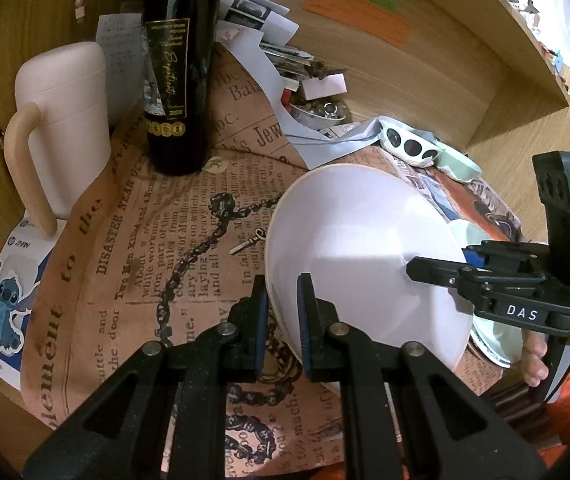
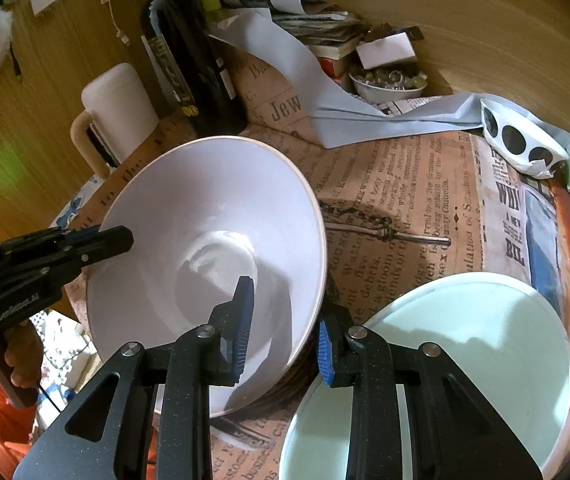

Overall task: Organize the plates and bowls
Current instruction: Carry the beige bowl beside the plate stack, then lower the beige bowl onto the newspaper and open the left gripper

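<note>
Left wrist view: left hand-held gripper [image 1: 282,312] clamped on the near rim of the white bowl [image 1: 365,256], tilted above the newsprint-covered surface [image 1: 157,240]. Right hand-held gripper [image 1: 413,268] reaching in from the right, one finger inside the bowl. Right wrist view: right hand-held gripper [image 2: 283,332] straddling the bowl's rim, blue pads [image 2: 243,328] set apart either side; closed or not, cannot tell. Pale green plate [image 2: 465,352] just beside. Dark wine bottle [image 1: 181,68] and pink jug [image 1: 65,120] behind.
</note>
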Tool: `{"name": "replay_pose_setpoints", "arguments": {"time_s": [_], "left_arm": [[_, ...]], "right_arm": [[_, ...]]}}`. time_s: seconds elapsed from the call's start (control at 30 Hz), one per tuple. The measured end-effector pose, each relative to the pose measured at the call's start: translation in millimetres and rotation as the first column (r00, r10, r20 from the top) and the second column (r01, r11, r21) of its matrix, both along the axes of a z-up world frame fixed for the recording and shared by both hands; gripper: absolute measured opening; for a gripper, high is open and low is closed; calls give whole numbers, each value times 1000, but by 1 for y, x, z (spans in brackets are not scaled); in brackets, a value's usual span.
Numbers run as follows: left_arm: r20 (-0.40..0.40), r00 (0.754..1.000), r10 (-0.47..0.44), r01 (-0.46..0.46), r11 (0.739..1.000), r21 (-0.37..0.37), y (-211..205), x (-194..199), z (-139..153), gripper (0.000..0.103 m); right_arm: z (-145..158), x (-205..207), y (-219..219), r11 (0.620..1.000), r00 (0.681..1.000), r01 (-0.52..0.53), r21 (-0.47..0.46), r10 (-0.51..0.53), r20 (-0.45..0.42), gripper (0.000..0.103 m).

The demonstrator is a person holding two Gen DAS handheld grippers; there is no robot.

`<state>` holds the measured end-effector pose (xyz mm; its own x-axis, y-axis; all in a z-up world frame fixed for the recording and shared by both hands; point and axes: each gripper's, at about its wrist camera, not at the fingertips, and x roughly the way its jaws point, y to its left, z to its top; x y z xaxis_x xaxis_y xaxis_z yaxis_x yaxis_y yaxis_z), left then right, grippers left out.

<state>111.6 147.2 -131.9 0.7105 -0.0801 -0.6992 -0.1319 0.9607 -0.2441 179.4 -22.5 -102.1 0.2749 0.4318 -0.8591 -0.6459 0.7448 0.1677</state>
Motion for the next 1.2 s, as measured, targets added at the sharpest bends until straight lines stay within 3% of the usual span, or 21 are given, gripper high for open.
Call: {"name": "replay_pose_setpoints", "arguments": {"time_s": [0.33, 0.43, 0.53, 0.9, 1.03, 1.2], "left_arm": [[8, 1000, 2, -2, 1000, 15, -1, 5, -1, 13], [18, 1000, 7, -8, 999, 40, -3, 3, 2, 14], [37, 999, 19, -22, 997, 69, -4, 0, 8, 21], [192, 981, 19, -41, 993, 110, -15, -10, 66, 47], [249, 968, -22, -15, 989, 145, -34, -4, 85, 54], [283, 958, -48, 0, 986, 167, -54, 13, 100, 67]], "right_arm": [[-4, 2, 1, 999, 1000, 3, -35, -3, -6, 28], [3, 0, -3, 1000, 1000, 11, -20, -11, 27, 40], [11, -3, -8, 1000, 998, 22, -2, -22, 65, 53], [48, -2, -43, 992, 983, 93, 85, -105, 153, 55], [67, 0, -64, 984, 959, 144, 108, -165, 229, 65], [84, 11, -90, 971, 932, 203, 130, -232, 278, 65]]}}
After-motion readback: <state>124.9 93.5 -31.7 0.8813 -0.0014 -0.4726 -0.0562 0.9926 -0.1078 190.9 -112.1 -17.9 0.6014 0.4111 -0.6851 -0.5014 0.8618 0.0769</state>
